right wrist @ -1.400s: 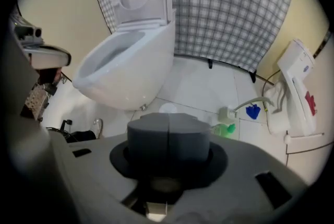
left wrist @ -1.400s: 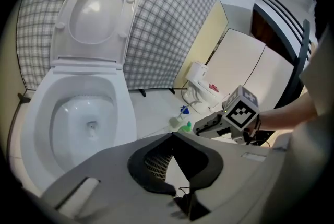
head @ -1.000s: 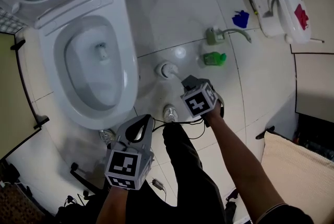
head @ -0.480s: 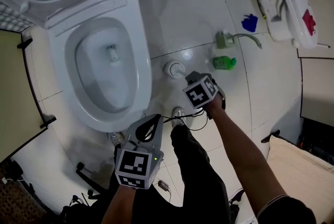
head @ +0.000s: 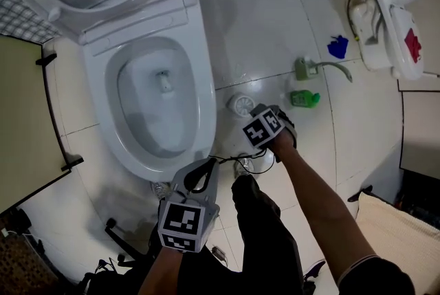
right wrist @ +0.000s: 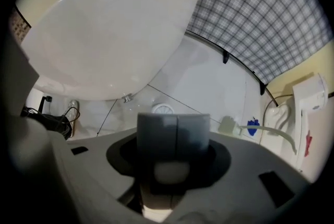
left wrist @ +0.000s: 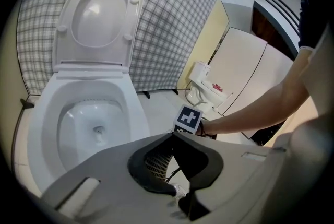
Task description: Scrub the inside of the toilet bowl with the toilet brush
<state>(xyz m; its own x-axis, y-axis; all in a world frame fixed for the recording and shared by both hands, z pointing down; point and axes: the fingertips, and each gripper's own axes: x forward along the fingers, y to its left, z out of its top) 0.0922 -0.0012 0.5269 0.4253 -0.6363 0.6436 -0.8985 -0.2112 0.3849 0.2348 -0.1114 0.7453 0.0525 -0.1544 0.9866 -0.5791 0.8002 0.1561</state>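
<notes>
The white toilet (head: 206, 115) stands with its lid up and its bowl (left wrist: 94, 124) bare. To its right on the floor, the toilet brush (head: 242, 105) sits in its round white holder (right wrist: 164, 109). My right gripper (head: 251, 111) is right beside the holder and low by the toilet's outer wall (right wrist: 115, 35). Its jaws are opening, with the brush's pale handle (right wrist: 168, 171) still between the grey pads (right wrist: 156, 134). My left gripper (head: 201, 166) hangs shut and holds nothing, in front of the bowl; its jaws meet at the tip (left wrist: 175, 137).
A green bottle (head: 304, 99), a pale spray bottle (head: 303, 69) and a blue item (head: 337, 47) lie on the tiles to the right. A white appliance (head: 392, 18) stands at far right. The person's leg (head: 265, 238) and floor cables (head: 124, 245) are near.
The right gripper has gone a little toward the toilet with the brush, which now stands upright in its holder. The left gripper has kept its place.
</notes>
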